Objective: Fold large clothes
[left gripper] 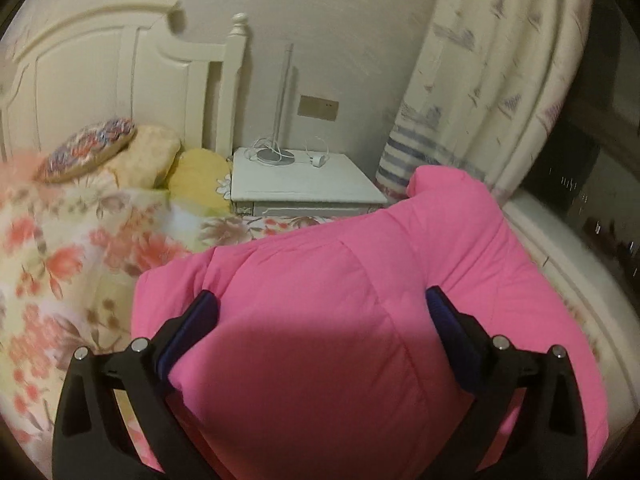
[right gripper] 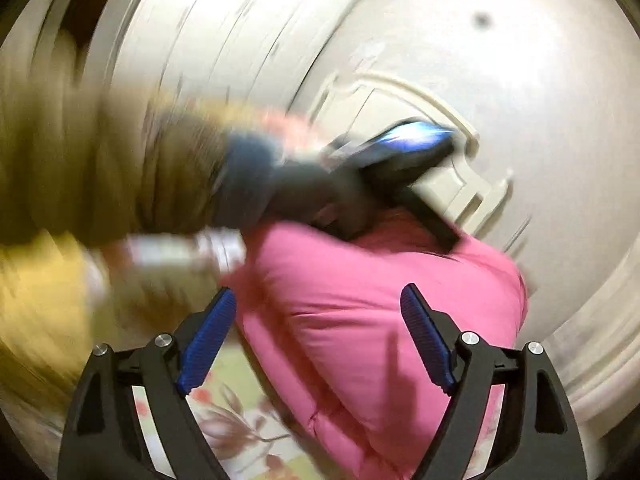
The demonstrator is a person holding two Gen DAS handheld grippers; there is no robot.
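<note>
A puffy pink quilted coat lies bunched on the bed, over its flowered cover, near the bed's far edge. The left tongs are clamped on a thick fold of it: both blue pads press into the padding, which bulges up between them, so the tongs stand wide yet grip. The right tongs stand apart with nothing pinched; in the right wrist view the coat lies beneath and beyond them, and the left blue pad shows bare against the bed cover (the right pad sits over pink cloth, though whether it touches I cannot tell). Farther off in that blurred view, the other tool comes in from the left, down onto the coat's top. Behind the bed stand a white headboard, pillows, a white bedside surface carrying a lamp base and a cable, and a patterned curtain.
</note>
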